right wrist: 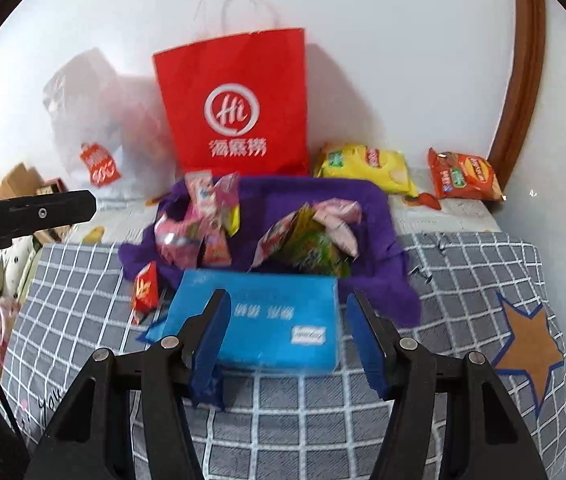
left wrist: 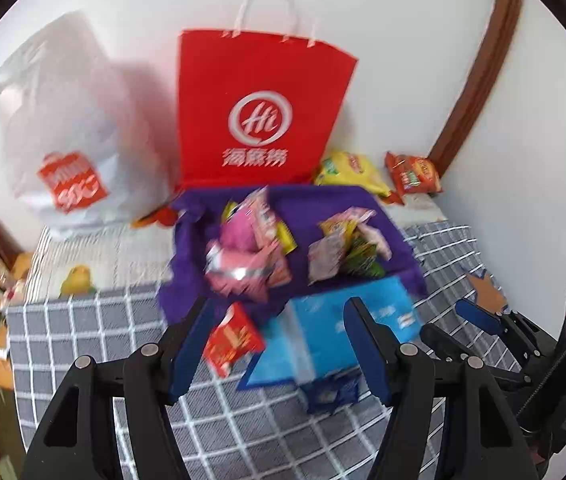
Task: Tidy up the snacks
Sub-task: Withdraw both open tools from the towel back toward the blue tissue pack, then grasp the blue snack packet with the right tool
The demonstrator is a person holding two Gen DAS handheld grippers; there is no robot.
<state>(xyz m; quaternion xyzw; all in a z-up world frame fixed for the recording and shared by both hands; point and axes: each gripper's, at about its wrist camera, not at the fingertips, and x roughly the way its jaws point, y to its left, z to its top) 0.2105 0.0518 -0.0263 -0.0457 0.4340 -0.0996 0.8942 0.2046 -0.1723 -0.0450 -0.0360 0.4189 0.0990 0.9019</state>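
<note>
Nearest the cameras, both grippers hang over a bed covered in a grey checked blanket (right wrist: pixel 463 264), and both have their jaws spread wide with nothing between them. The right gripper (right wrist: pixel 289 334) points straight at a blue box (right wrist: pixel 267 320) that lies flat on the blanket, its long side facing the fingers; that squared-up line looks chosen so the jaws could close across the box's width. The left gripper (left wrist: pixel 275 344) straddles the view of a small red snack packet (left wrist: pixel 233 338) lying loose just beside the box's left end, apparently a stray from the pile behind. Just past the box a purple cloth (right wrist: pixel 379 216) is spread out, and on it sit two heaps: pink packets (right wrist: pixel 195 228) on the left, green and yellow packets (right wrist: pixel 315 240) on the right, which suggests sorting by kind is already under way. Farther back, a yellow chip bag (right wrist: pixel 367 168) and an orange chip bag (right wrist: pixel 463 176) lie apart from the cloth, near the wall. A red paper bag (right wrist: pixel 235 104) stands upright against the wall, with a white plastic bag (left wrist: pixel 67 128) slumped to its left.
</note>
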